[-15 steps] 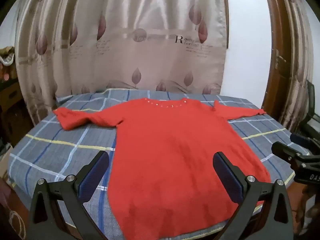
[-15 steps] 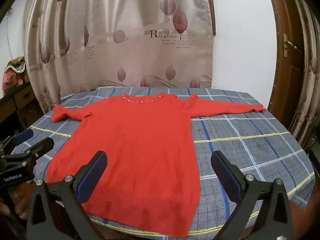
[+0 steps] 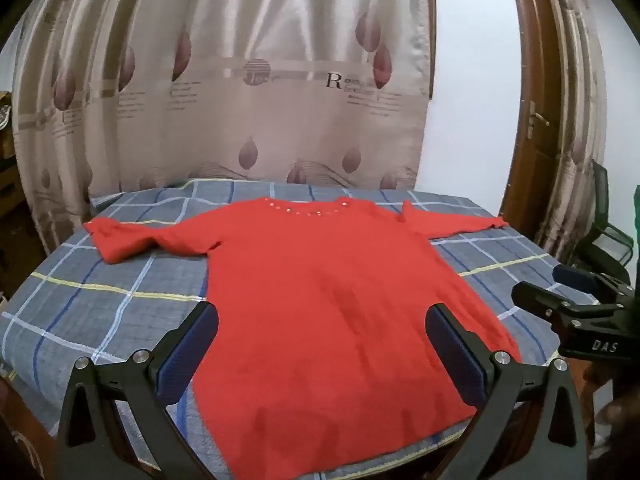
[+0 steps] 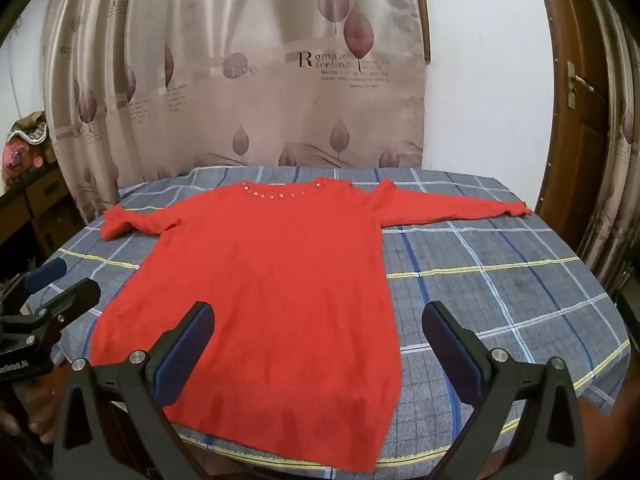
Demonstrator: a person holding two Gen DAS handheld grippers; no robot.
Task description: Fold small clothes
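Note:
A red long-sleeved sweater [image 3: 320,300] lies flat and spread out on a table, neckline with shiny studs at the far side, hem at the near edge; it also shows in the right wrist view [image 4: 272,292]. Both sleeves stretch out sideways. My left gripper [image 3: 322,354] is open and empty, held above the hem near the table's front edge. My right gripper [image 4: 318,350] is open and empty, over the hem's right part. Each gripper shows at the edge of the other's view: the right gripper [image 3: 568,296] and the left gripper [image 4: 52,284].
The table wears a grey-blue plaid cloth [image 4: 500,280], with bare cloth right of the sweater. A beige leaf-print curtain [image 3: 260,100] hangs behind it. A wooden door [image 4: 580,120] stands at the right, dark furniture [image 4: 36,200] at the left.
Both views have shifted slightly downward and closer; the sweater sits a little higher in frame. The sweater has not moved. Both grippers stay open.

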